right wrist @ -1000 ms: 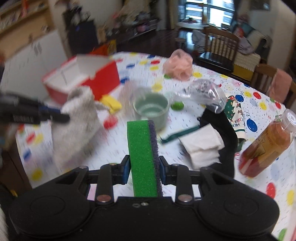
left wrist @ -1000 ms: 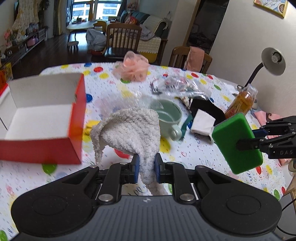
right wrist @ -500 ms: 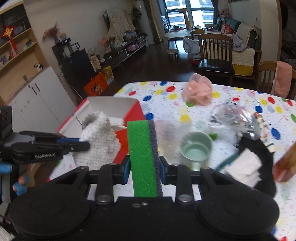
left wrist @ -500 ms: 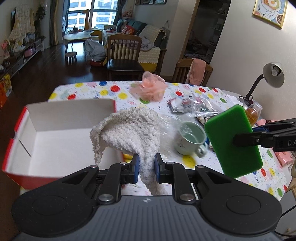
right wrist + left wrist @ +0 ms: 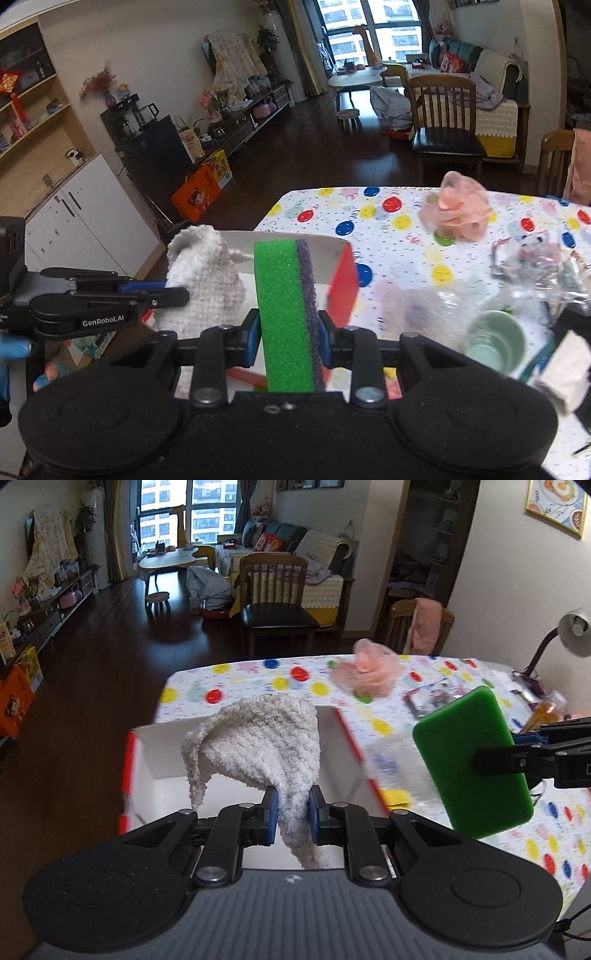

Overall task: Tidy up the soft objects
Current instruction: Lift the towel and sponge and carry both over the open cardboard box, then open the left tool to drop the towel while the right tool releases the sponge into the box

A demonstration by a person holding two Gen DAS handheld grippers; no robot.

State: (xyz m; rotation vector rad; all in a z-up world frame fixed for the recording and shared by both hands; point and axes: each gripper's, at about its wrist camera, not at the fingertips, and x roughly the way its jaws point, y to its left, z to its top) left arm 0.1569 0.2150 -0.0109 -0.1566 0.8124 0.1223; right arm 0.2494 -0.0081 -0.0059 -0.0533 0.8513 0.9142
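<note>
Left wrist: empty box (image 5: 236, 746) under towel (image 5: 258, 746)

towel (image 5: 266, 738): fuzzy terry cloth | sponge (image 5: 282, 314): porous foam, rough scouring side | box (image 5: 343, 734): matt cardboard
</note>
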